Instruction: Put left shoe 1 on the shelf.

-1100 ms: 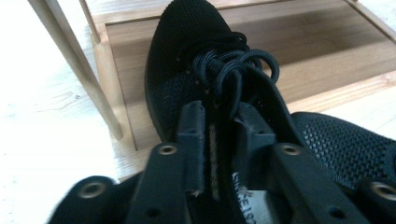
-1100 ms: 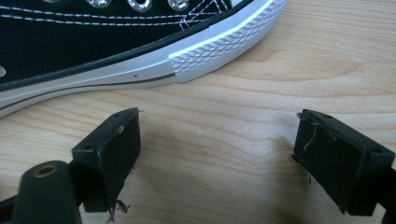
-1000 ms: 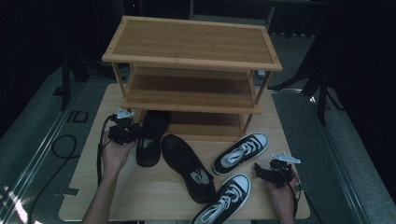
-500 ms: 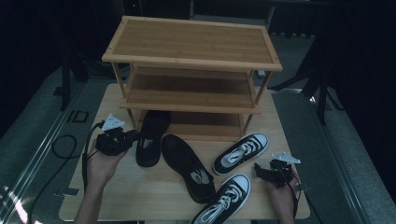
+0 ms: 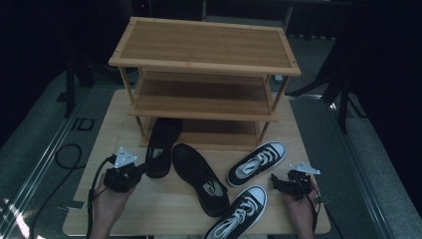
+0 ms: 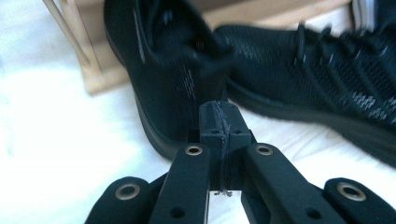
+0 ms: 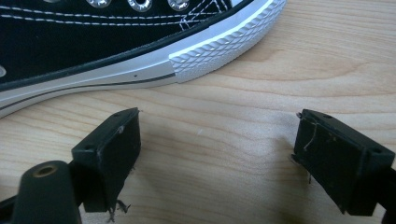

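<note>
- The left hand-held gripper sits at the worktop's left side, its jaws pressed flat together on nothing after just closing; its tip is just short of the heel of the left black shoe.
- That shoe lies with its toe under the rack's lowest shelf, beside the front-left rack leg.
- In the left gripper view the closed jaw tips sit right before the shoe's heel side, with the leg to its left.
- A second black shoe lies just right of the first, slanting toward the person; it crowds the first shoe's right flank.
- The right hand-held gripper rests near the worktop's right edge, jaws wide apart and empty.
- Its jaws face the near sneaker; the right gripper view shows the white rubber toe just ahead of the jaws, bare wood between them.
- The far sneaker lies near the rack's front-right leg.
</note>
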The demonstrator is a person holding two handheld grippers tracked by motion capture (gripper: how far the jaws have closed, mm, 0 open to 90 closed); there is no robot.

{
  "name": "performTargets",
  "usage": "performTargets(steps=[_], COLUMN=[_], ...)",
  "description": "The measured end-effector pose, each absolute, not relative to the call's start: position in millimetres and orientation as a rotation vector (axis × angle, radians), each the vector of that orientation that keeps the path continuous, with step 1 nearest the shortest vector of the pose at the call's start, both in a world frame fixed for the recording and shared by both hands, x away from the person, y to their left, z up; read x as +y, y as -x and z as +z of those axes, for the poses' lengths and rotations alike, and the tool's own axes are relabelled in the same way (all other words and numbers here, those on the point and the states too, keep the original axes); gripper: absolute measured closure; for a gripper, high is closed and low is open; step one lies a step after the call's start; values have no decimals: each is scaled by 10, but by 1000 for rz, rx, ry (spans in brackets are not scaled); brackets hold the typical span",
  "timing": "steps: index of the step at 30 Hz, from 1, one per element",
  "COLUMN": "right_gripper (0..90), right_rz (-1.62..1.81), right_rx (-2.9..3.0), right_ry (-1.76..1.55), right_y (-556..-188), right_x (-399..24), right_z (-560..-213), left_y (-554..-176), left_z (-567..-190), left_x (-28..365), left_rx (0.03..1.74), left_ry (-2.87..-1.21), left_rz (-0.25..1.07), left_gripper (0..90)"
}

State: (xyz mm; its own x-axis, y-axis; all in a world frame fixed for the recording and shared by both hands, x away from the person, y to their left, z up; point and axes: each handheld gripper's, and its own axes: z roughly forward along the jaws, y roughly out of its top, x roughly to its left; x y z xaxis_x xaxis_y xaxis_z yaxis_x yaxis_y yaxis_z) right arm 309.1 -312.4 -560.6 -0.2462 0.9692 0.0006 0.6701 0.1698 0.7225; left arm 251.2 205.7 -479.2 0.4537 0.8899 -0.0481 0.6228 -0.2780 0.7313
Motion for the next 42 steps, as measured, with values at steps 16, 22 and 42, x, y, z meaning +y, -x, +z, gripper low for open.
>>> performTargets(steps=[16, 22, 42], right_gripper=[145, 145, 145], right_rz=[849, 849, 849], right_rx=[1986, 1986, 1985], right_ry=[-1544, -1544, -1544], right_y=[-3091, -3091, -3091], right_x=[-3124, -3124, -3124], right_z=[-5606, -5606, -5606], left_y=[-2580, -2621, -2715], left_z=[-5351, -5401, -5415], left_x=[1924, 1908, 1864], left_rx=[1360, 1379, 1391], left_ry=[-2104, -2122, -2084], left_rz=[391, 408, 484], left_gripper=[900, 900, 900])
